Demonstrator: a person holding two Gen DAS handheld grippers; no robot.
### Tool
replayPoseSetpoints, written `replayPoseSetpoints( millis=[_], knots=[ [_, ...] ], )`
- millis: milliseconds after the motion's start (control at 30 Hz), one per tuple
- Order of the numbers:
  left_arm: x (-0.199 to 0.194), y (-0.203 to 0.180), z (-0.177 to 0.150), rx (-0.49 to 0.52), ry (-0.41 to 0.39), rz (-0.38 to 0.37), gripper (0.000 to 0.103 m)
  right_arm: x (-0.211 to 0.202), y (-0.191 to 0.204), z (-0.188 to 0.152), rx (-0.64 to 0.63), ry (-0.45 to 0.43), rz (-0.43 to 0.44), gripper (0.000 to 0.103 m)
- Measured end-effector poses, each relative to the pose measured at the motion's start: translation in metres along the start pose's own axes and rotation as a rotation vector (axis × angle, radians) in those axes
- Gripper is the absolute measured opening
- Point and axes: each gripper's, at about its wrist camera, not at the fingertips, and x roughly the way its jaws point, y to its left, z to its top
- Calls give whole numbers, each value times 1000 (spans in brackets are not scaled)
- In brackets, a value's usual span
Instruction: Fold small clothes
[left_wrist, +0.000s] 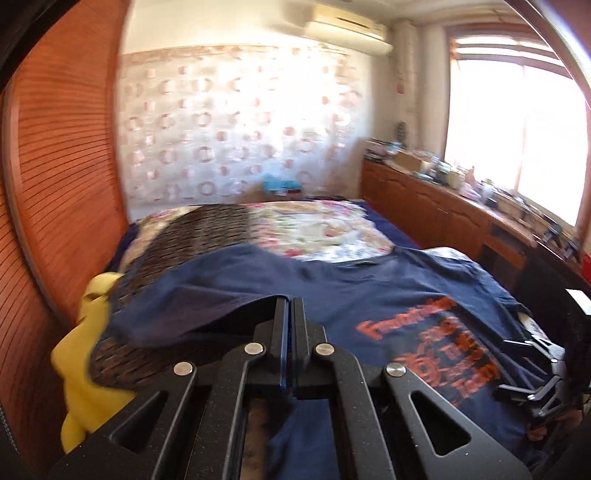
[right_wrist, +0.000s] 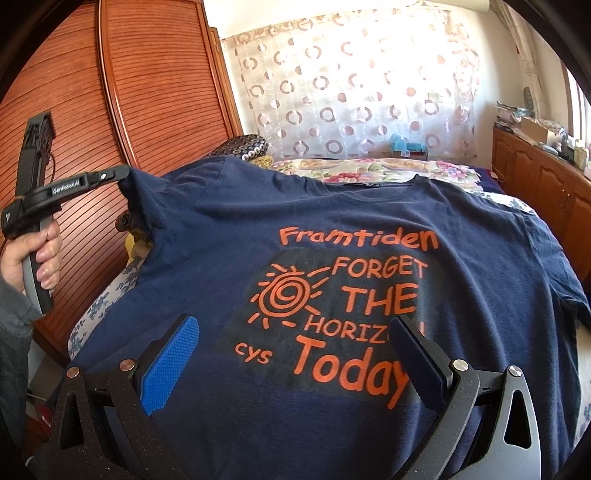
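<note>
A: Where is the shirt (right_wrist: 332, 229) held?

B: It lies on the bed (right_wrist: 369, 166); its sleeve, upper left of frame, is clamped in the left claw (right_wrist: 123, 171). The right claw (right_wrist: 295, 354) is spread, empty.

A: The sleeve should be carried across flat, kept taut.

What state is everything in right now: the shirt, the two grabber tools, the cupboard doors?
Navy T-shirt: spread print-side up on the bed, left sleeve lifted.
Left gripper: shut on the sleeve's edge, held by a hand.
Right gripper: open above the shirt's print, holding nothing.
Wardrobe doors: closed.
Yellow cloth: crumpled at the bed's left edge.
</note>
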Motion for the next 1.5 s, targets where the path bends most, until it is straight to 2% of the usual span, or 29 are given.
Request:
replayPoseSetpoints(
  millis=[100,267,300,333,467,500,600,700,933,1133,1300,1400,1467,1500],
  knots=[
    [14,-33,5,54,32,-56,2,-6,-5,-1,15,-12,-9,102],
    [9,-60,-5,64,35,-103,3,-12,-12,-5,30,-19,-25,102],
    [6,-61,-7,65,38,-94,11,-13,-12,-6,31,-19,-27,102],
    [2,-60,-10,67,32,-87,28,-13,-13,-6,34,-20,-30,102],
    [-16,-55,-18,56,-2,-59,66,-11,-12,-6,43,-16,-33,102],
    [-18,-52,-20,40,-4,-38,84,-11,-11,-4,41,-14,-30,102],
    [-32,-35,-30,-8,-23,-27,86,-10,-8,1,23,-10,-23,102],
    [-39,-23,-41,-22,-20,39,86,-6,-6,13,-8,-7,-1,102],
    [-53,8,-67,-63,0,130,86,21,24,53,-144,1,65,100],
    [-58,29,-82,-121,3,176,86,72,82,89,-285,37,223,95],
    [-65,45,-95,-144,14,205,86,119,129,104,-378,80,335,89],
    [-68,54,-102,-154,24,221,86,153,148,105,-451,116,346,82],
    [-72,59,-106,-164,26,228,86,173,161,104,-509,141,312,77],
    [-73,60,-107,-167,27,230,86,184,167,103,-544,151,273,70]
  ],
)
